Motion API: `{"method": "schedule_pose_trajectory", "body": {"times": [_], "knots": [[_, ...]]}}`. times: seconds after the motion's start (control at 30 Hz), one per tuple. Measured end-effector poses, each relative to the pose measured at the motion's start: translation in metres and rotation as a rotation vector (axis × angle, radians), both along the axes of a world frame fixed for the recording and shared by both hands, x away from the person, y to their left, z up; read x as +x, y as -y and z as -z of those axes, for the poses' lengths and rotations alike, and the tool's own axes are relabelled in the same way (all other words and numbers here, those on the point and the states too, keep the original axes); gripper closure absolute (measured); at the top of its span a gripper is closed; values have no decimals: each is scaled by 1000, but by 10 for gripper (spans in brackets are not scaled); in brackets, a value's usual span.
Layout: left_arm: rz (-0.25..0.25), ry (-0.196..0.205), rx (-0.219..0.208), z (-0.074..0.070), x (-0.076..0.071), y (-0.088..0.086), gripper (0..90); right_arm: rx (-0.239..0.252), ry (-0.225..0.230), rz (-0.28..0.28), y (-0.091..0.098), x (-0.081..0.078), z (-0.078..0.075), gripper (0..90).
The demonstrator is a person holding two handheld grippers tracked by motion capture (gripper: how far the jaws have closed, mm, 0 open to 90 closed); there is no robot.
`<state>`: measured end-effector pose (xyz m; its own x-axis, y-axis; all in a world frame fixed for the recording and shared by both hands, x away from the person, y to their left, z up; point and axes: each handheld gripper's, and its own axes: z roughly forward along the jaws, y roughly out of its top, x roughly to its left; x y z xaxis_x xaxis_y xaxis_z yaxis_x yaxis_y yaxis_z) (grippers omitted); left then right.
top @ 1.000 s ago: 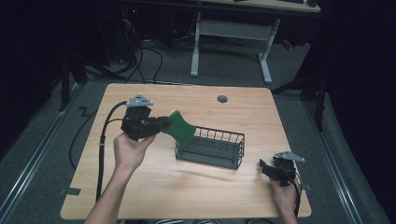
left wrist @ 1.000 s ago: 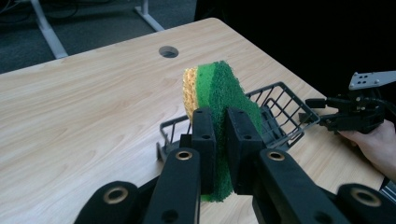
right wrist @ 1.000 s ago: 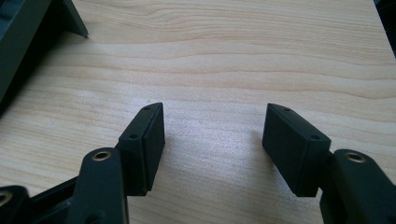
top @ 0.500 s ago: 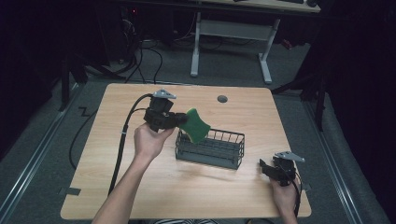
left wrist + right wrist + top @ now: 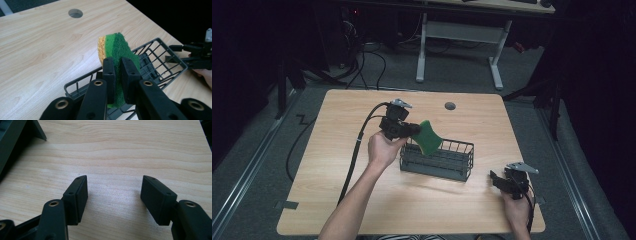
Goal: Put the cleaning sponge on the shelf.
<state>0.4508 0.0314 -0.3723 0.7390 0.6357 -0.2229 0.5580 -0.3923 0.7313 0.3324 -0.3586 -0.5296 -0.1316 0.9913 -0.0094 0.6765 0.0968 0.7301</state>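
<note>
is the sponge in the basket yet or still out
Still out. The left gripper holds the sponge clamped between its jaws, above the wire basket's rim; no part rests inside.

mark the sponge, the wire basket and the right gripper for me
sponge (image 5: 117, 47), left gripper view, on its green scouring face above the fingers.
wire basket (image 5: 462, 146), high view, on its far right rim corner.
right gripper (image 5: 113, 195), right gripper view, midway between its open fingertips.

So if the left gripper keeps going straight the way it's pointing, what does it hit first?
Most likely the wire basket. The left gripper, shut on the sponge, points down over the basket's near rim, so the sponge would probably meet the basket's inside first, though depth is hard to judge.
</note>
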Motion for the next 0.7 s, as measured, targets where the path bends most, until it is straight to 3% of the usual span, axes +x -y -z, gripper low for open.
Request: {"method": "schedule_pose_trajectory", "body": {"times": [0.23, 0.7], "knots": [[-10, -23, -6, 10, 4, -1, 829, -2, -1, 1, 0, 0, 0, 387], [6, 4, 27, 15, 4, 2, 829, -2, 1, 2, 0, 0, 0, 387]]}}
